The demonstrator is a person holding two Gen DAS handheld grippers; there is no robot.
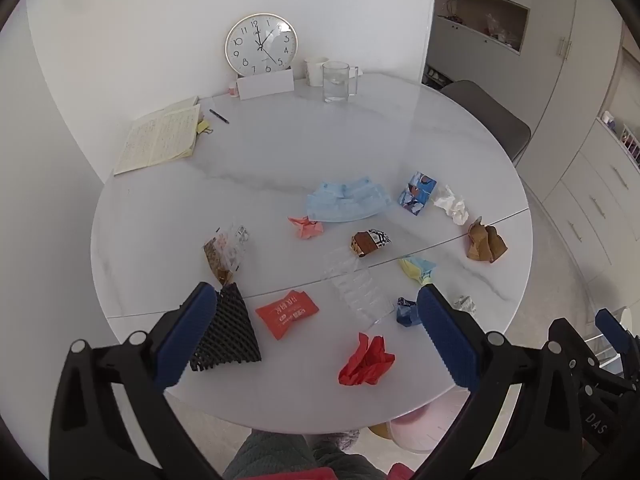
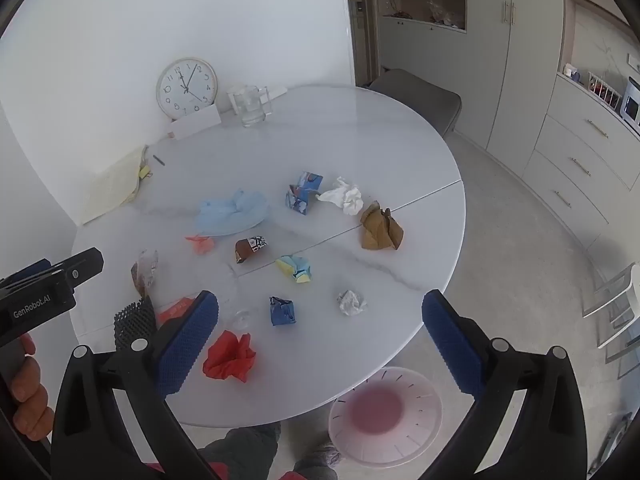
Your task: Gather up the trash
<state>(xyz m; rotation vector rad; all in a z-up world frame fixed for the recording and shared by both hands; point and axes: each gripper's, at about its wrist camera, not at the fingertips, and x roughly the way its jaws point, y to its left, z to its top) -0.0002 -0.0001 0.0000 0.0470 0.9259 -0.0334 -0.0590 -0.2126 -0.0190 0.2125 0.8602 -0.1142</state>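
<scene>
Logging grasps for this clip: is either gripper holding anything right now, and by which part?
Nothing is held. The left gripper and right gripper are both open above the table.

A: Table top [image 1: 280,152]: glossy white stone-look surface, grey veining; reflections are seen at the far side.

B: Noted. Near left, black mesh sleeve [image 1: 226,334]: matt foam netting, open-celled.

A: Red wad [image 1: 366,360]: crumpled paper, matt. Orange sachet [image 1: 286,312]: smooth plastic film.

B: Clear tray [image 1: 358,286]: transparent ribbed plastic. Blue masks [image 1: 346,200]: soft pleated non-woven cloth.

A: Far mug [image 1: 338,80]: clear glass. Finger pads [image 1: 450,338] on the left gripper: blue, finely ribbed, matt.

B: Pink bin [image 2: 386,414]: translucent plastic.
</scene>
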